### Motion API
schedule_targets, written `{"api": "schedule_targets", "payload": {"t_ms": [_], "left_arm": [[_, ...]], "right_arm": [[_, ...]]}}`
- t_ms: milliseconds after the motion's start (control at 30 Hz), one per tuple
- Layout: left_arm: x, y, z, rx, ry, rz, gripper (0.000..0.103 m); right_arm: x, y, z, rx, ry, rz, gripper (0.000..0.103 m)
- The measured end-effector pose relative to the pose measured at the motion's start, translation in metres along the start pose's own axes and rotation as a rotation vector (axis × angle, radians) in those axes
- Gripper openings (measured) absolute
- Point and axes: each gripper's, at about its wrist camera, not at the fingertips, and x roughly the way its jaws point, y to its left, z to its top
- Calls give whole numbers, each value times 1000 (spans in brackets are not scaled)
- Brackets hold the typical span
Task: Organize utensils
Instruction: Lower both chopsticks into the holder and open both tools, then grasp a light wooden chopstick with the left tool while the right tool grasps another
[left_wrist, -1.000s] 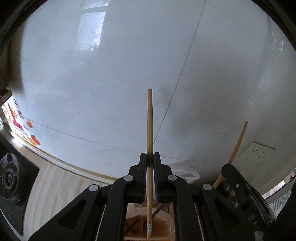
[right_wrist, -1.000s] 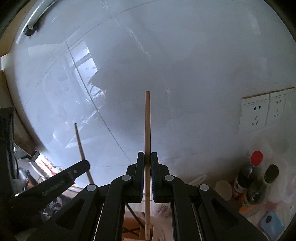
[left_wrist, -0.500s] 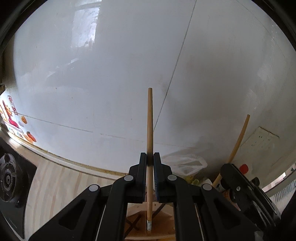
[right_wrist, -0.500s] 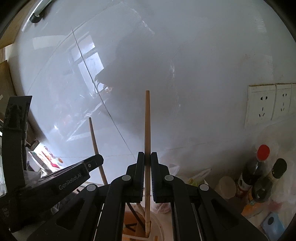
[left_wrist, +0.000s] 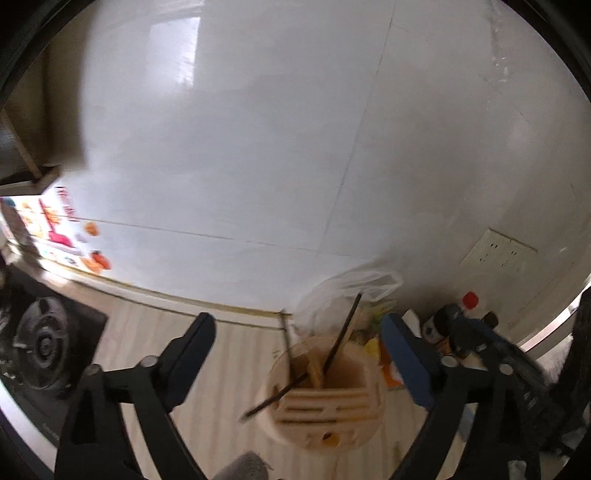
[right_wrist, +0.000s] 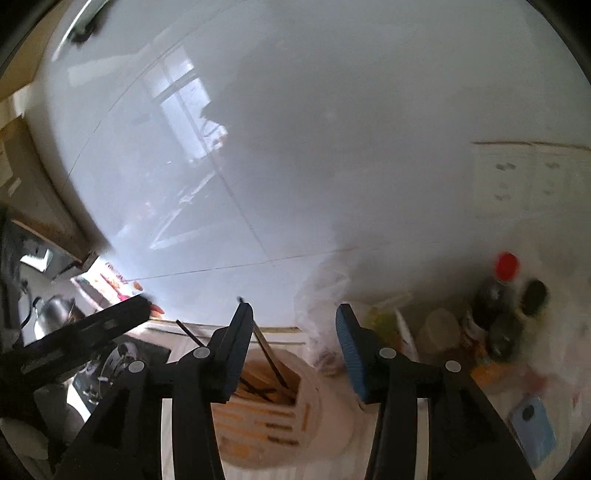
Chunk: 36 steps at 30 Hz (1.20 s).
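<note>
- Right, my left gripper (left_wrist: 297, 347) has its jaws opening, already spread very wide, with nothing pressed between the pads; the utensil holder (left_wrist: 325, 398) sits in the gap below them.
- My right gripper (right_wrist: 293, 347) is also opening, jaws parted about halfway, pads bare and clamped on nothing.
- The utensil holder is a pale round cup on the light wood counter (left_wrist: 155, 336), near the white tiled wall (left_wrist: 258, 147).
- Dark chopsticks (left_wrist: 341, 338) lean out of the holder's open half at different angles; lighter wooden sticks (left_wrist: 316, 367) lie lower inside it, though blur stops me counting them.
- The holder's near half has a slotted cover.
- From the right wrist camera I see the holder (right_wrist: 321, 402) directly under the jaws, with dark sticks (right_wrist: 271, 360) crossing in its open section.
- A clear plastic bag (left_wrist: 354, 284) is bunched just behind the holder.
- Bottles (right_wrist: 496, 306), one red-capped, stand to the right by a wall socket (right_wrist: 528, 173).
- A stove burner (left_wrist: 40, 343) lies far left.
</note>
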Motion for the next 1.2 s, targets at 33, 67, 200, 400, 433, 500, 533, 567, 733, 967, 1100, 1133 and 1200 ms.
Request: {"api": "schedule_targets", "payload": {"t_ms": [33,67,200,400,433,500,533,567,733,967,1100,1133,1200], "left_arm": [[-2,4,-6,4,-2,11,103],[-6,5,-11,10,-4,25,103],[-16,8,-46,29,11,65,103],[-1,1,-107,97,130,114,103],[2,-1,-115,105,142,122,103],[12,-5,-133,115,180,127,103],[20,-9,-143,123,205,121,103],[25,-11,-151,132,223,119,103],[68,-29,-197,188,368,105,101],[114,-52,-249,240,532,54,80],[137,-69,-276,295,613,21,66],[141,-71,-280,304,628,21,58],[151,-77,-291,319,669,20,51]], "right_arm": [[-9,-4,-4,16,-2,-22,56],[-16,-8,-8,30,-6,-38,59],[-46,-27,-37,91,-15,-101,82],[-64,-52,-92,121,20,-211,97],[-63,-57,-100,128,35,-225,97],[-61,-72,-121,149,83,-265,98],[-59,-77,-130,153,105,-278,97],[-56,-81,-138,157,125,-288,97],[-41,-116,-177,185,285,-347,63],[-12,-151,-225,222,464,-335,30],[-1,-165,-246,266,538,-325,26],[2,-170,-252,278,560,-327,26],[6,-176,-260,290,593,-333,26]]}}
